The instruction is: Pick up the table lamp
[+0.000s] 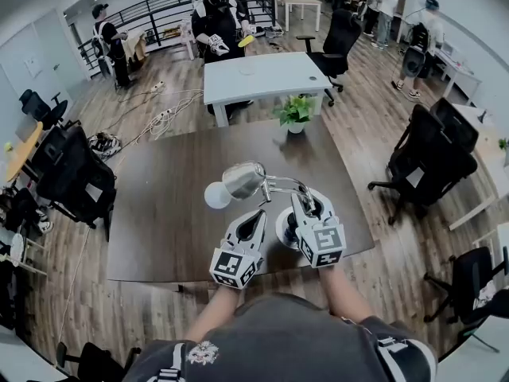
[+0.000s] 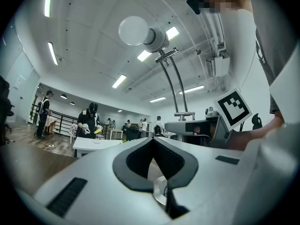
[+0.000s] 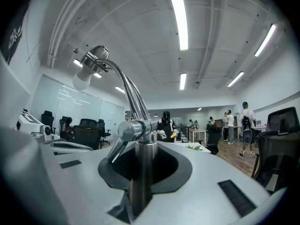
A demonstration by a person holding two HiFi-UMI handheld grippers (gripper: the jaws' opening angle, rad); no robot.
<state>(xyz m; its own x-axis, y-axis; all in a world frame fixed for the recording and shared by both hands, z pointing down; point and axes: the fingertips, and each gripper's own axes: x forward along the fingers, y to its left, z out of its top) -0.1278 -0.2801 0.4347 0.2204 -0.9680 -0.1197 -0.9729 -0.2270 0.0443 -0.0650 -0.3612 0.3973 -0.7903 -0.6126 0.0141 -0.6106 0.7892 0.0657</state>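
Note:
The table lamp [image 1: 266,185] stands near the front of the dark brown table [image 1: 167,213]. It has a round white base [image 1: 283,231], a curved chrome arm and a white bulb [image 1: 217,195] pointing left. My right gripper [image 1: 302,205] is shut on the lamp's upright chrome post [image 3: 143,172], which fills the gap between its jaws [image 3: 144,146]. My left gripper [image 1: 256,216] sits just left of the base, its fingertips [image 2: 152,142] together with nothing held. In the left gripper view the bulb [image 2: 133,30] hangs overhead.
A small potted plant [image 1: 295,111] stands at the table's far edge. Behind it is a white desk [image 1: 262,76] with a person [image 1: 219,18] at it. Black office chairs [image 1: 75,177] [image 1: 429,153] flank the table. Cables lie on the wooden floor [image 1: 163,118].

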